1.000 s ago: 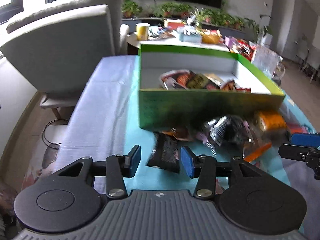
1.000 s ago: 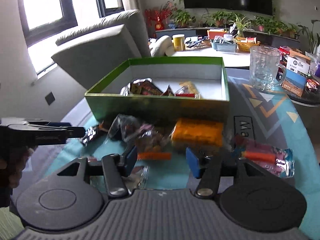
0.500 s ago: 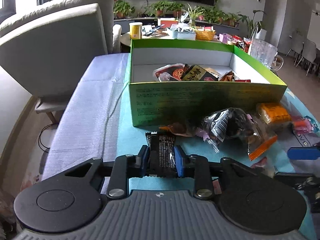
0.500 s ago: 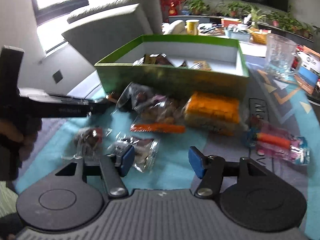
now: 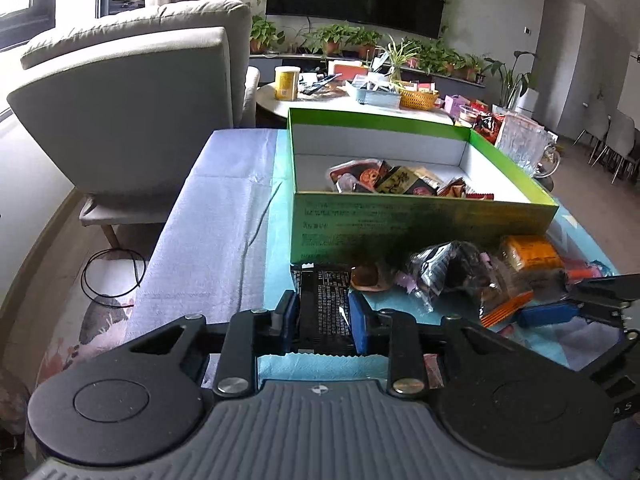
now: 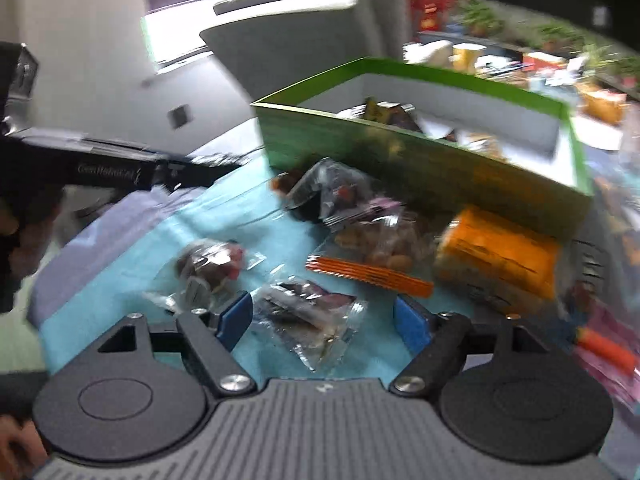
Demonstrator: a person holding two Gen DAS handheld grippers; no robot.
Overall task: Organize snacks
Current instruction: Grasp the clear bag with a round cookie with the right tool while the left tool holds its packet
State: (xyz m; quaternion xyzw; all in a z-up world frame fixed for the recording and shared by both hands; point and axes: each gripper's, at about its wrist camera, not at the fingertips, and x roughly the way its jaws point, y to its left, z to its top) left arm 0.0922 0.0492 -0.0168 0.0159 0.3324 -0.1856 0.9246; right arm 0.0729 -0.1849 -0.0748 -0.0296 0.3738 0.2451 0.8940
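A green box (image 5: pixel 420 224) with a white inside holds several snack packets (image 5: pixel 396 178). My left gripper (image 5: pixel 323 320) is shut on a black printed snack packet (image 5: pixel 325 304) lying on the teal cloth just in front of the box. My right gripper (image 6: pixel 323 322) is open, its blue pads either side of a clear packet with dark contents (image 6: pixel 310 318) on the cloth. The box also shows in the right wrist view (image 6: pixel 424 164), which is blurred. Loose snacks lie before it: a clear bag of nuts with an orange strip (image 6: pixel 376 256) and an orange pack (image 6: pixel 500 256).
A grey armchair (image 5: pixel 132 112) stands left of the table. A glass jug (image 5: pixel 520 146) stands at the box's far right. A round table with a yellow can (image 5: pixel 286 84) and baskets is behind. More wrapped snacks (image 6: pixel 212 268) lie on the teal cloth (image 5: pixel 276 272).
My left gripper closed on the black packet and holds it. My right gripper swung left and down over the clear packet, still open.
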